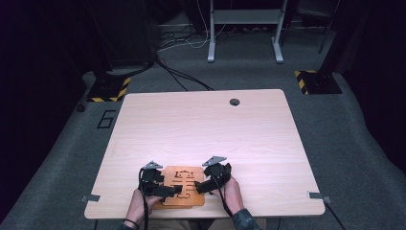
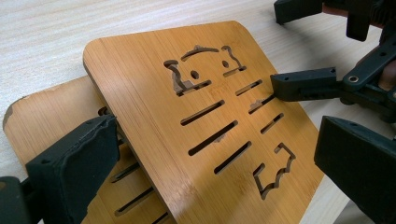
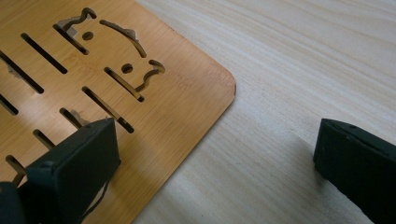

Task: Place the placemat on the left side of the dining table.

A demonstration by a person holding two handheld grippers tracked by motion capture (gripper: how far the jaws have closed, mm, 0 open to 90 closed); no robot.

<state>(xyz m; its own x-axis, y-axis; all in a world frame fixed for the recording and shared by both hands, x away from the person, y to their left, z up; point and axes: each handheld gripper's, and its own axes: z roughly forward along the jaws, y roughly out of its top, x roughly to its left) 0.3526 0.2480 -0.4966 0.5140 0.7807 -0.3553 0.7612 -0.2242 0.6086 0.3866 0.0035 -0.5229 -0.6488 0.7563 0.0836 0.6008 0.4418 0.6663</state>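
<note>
At the near edge of the pale wooden worktop [image 1: 201,124], two bamboo boards lie between the person's hands, the upper board [image 2: 187,121], cut with slots and small figure shapes, tilted up over the lower board [image 2: 42,121]. From the left, the left gripper [image 1: 178,190] has its fingers [image 2: 74,163] spread wide apart, one against the raised board's edge and the other off its far side. Opposite it, the right gripper [image 1: 195,184] also stands open, one finger resting on the upper board near a slot and the other over the bare worktop beside the board.
</note>
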